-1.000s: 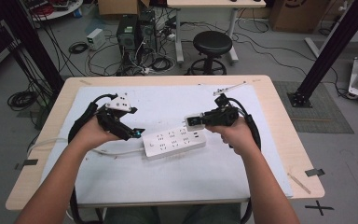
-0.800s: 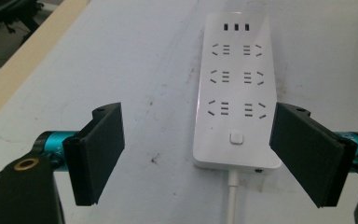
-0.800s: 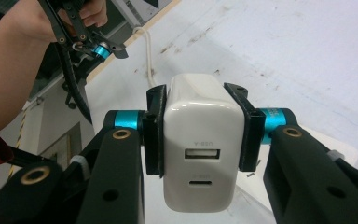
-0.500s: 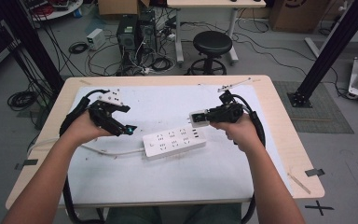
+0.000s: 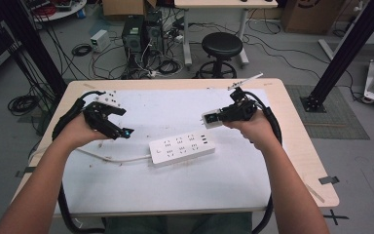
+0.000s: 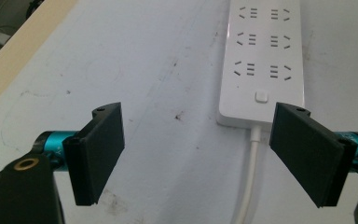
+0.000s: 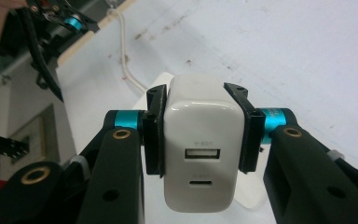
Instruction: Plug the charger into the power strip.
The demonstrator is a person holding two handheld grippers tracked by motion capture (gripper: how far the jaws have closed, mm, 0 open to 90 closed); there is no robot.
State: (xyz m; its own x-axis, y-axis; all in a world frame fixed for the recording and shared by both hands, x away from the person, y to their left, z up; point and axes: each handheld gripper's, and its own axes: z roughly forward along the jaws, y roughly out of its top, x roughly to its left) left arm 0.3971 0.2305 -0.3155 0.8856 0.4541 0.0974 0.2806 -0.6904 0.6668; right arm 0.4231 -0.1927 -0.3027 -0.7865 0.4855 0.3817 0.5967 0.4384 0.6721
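Observation:
A white power strip [image 5: 181,148] lies in the middle of the white table sheet [image 5: 175,109], its cord [image 5: 108,158] trailing left. In the left gripper view the strip [image 6: 261,60] lies ahead with its cord [image 6: 251,172] running back between the jaws. My left gripper [image 5: 121,131] hovers left of the strip, open and empty, and in its own view the gripper [image 6: 200,154] has its pads wide apart. My right gripper [image 5: 212,118] is held above the strip's right end, shut on a white charger block [image 7: 203,147] with two ports facing the camera.
The wooden table [image 5: 299,146] has bare edges around the sheet. Beyond its far edge stand a black stool [image 5: 222,46], computer towers [image 5: 135,34] and tangled floor cables. A black frame post [image 5: 350,48] rises at the right.
My left gripper has drawn back to the left, away from the power strip. My right gripper has lifted slightly right with the charger. The strip stays put.

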